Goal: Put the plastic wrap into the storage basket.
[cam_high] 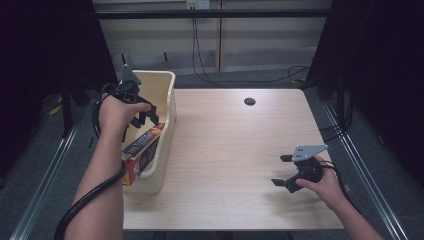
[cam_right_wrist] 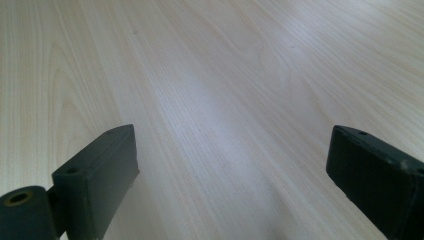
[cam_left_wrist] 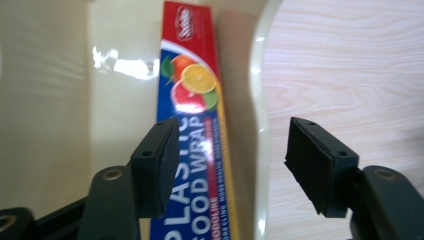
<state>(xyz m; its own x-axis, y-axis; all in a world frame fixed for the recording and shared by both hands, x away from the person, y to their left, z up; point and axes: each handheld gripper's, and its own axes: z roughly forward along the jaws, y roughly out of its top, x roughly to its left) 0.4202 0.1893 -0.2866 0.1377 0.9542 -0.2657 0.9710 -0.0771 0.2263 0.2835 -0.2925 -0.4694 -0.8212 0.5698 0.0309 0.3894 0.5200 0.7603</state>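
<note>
A long red and blue box of plastic food wrap (cam_high: 142, 150) lies slanted in a cream plastic bin (cam_high: 156, 177) at the table's left edge, one end leaning up on the bin's right wall. My left gripper (cam_high: 147, 117) hovers just above the box's upper end. In the left gripper view the box (cam_left_wrist: 197, 100) lies below the left gripper (cam_left_wrist: 230, 165), whose jaws stand apart without pressing it. The bin's rim (cam_left_wrist: 257, 100) runs beside the box. My right gripper (cam_high: 279, 170) rests low over the table at the front right, open, with bare wood between the jaws of the right gripper (cam_right_wrist: 230, 170).
The light wooden table (cam_high: 235, 150) has a dark cable hole (cam_high: 249, 101) near its far edge. Black cables (cam_high: 210, 75) hang and trail on the floor behind it. Metal rails run along the floor on both sides of the table.
</note>
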